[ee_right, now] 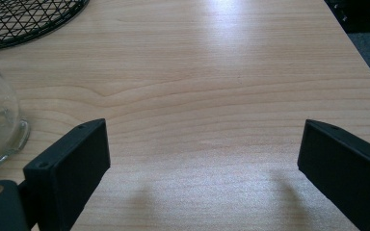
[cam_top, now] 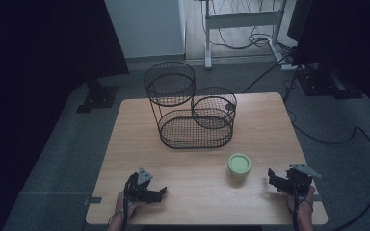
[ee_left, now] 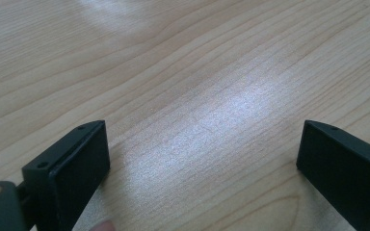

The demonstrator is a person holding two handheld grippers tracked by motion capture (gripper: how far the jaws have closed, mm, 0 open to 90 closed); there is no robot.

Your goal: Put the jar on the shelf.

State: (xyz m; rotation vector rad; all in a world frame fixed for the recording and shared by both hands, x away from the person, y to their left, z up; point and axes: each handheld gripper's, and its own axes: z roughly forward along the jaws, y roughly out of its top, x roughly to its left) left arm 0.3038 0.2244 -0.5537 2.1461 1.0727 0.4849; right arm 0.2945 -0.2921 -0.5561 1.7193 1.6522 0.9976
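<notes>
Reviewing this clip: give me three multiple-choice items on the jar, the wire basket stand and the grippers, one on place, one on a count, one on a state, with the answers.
1. Where does the green-lidded jar stand?
A. Inside the lowest basket
B. On the table, nearer the right gripper
C. Between the left gripper's jaws

2. How many baskets does the wire basket stand have?
A. Two
B. Three
C. Five

3. How do the left gripper jaws stand?
A. Wide apart over bare wood
B. Shut on the jar
C. Shut on a basket rim

Answers:
1. B, since the high view shows it on bare wood just left of the right gripper.
2. B, as one oval tray sits low with two round baskets above it.
3. A, since the left gripper view shows wood grain between the jaws.
</notes>
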